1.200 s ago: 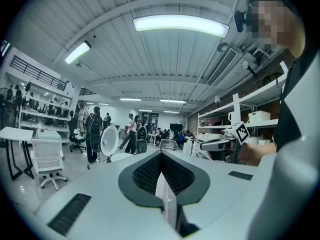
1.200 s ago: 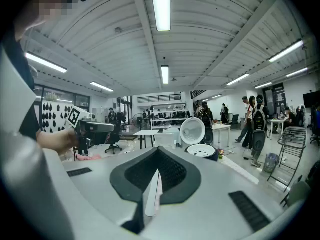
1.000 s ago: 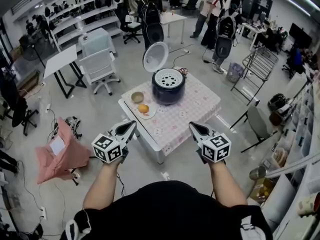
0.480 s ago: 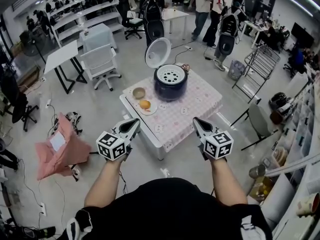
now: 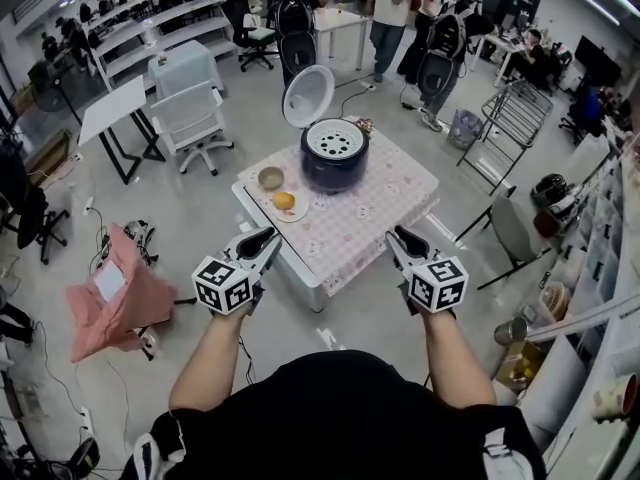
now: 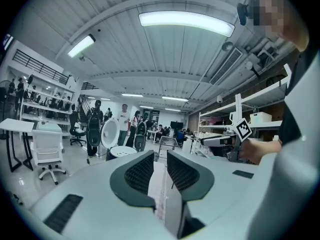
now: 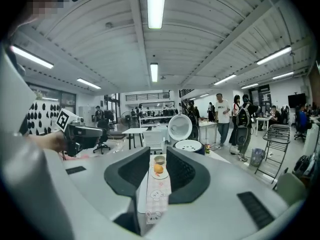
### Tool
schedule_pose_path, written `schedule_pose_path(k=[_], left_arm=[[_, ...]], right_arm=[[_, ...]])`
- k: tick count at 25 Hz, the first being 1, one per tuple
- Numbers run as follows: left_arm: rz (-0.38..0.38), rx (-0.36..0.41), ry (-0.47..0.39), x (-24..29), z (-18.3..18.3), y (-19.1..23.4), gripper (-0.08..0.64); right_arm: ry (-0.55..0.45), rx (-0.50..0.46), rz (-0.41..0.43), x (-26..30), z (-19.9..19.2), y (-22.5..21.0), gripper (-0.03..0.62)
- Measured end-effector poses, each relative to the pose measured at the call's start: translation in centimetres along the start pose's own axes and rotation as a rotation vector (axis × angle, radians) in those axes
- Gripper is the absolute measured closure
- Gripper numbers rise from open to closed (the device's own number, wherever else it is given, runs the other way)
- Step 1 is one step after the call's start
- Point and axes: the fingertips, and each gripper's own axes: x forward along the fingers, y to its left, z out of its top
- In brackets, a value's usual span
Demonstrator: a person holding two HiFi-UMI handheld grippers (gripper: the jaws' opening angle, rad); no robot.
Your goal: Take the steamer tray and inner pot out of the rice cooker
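**Rice cooker**: dark body on the checked table. Its lid is swung up and back.

**Steamer tray**: white and perforated, seated in the cooker's open mouth. Not yet lifted.

**Inner pot:** we cannot see it. We judge that it sits inside the cooker, beneath the tray.

**Bowl** and **plate** with an orange fruit: just beside the cooker, on its left as we face it. Neither belongs to the task.

**Left gripper**: well apart from the cooker, on our side of it. Its jaws have just been opening and now stand a modest way apart. Nothing lies between them.

**Right gripper**: likewise well apart from the cooker, on our side. Its jaws have just been opening to a similar narrow gap and hold nothing.

**Step in hand:** we read this as the approach, with nothing out of the cooker so far.

**Next move, as we judge it:**
- Carry both grippers forward to the cooker.
- Spread the jaws enough to take the tray's rim on opposite sides.
- Lift the tray straight up, clear of the lid, and set it down beside the cooker.
- Only then is the pot within reach.
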Motion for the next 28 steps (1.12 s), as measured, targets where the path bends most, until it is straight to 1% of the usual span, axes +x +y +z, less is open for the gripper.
schedule_pose_path(k=[3, 7, 15, 20, 28], left_arm=[[0.001, -0.013, -0.011, 0.1, 0.4, 0.0, 0.423], [-0.006, -0.028, 0.007, 0.4, -0.1, -0.3, 0.375], [-0.018, -0.039, 0.041, 3.1, -0.8, -0.9, 0.345], [-0.012, -0.036, 0.057, 5.2, -0.8, -1.1, 0.337], [-0.001, -0.038, 0.079, 10.9, -0.5, -1.4, 0.327]], right_arm=[[0.001, -0.003, -0.008, -0.4, 0.3, -0.2, 0.433], [-0.002, 0.006, -0.015, -0.7, 0.5, -0.6, 0.394], [0.019, 0.054, -0.028, -1.1, -1.4, -3.2, 0.379], [0.024, 0.071, -0.025, -0.8, -1.5, -5.5, 0.374], [0.018, 0.093, -0.008, 1.0, -0.9, -11.5, 0.371]])
